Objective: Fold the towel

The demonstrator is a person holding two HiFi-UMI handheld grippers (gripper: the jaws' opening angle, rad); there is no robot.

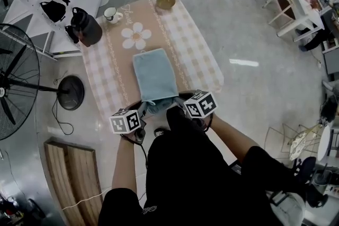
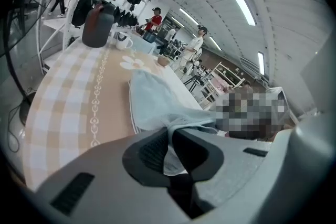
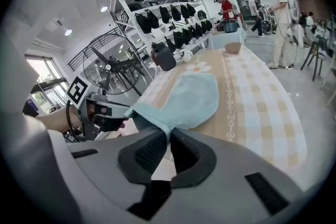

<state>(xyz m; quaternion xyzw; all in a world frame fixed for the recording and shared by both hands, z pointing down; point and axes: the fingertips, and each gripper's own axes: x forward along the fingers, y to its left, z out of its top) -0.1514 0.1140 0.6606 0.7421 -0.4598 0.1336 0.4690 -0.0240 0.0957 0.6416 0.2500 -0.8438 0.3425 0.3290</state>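
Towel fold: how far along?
Done: left gripper and right gripper each have jaws shut on a near corner of the towel. In hand: that near edge is raised off the table, the far part lying flat. Left: carry it over to the far edge and release.

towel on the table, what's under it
The towel lies on the tablecloth, over its tan middle strip. Its near edge is lifted off the cloth, pinched in the left gripper and the right gripper. Whatever the towel covers is hidden.
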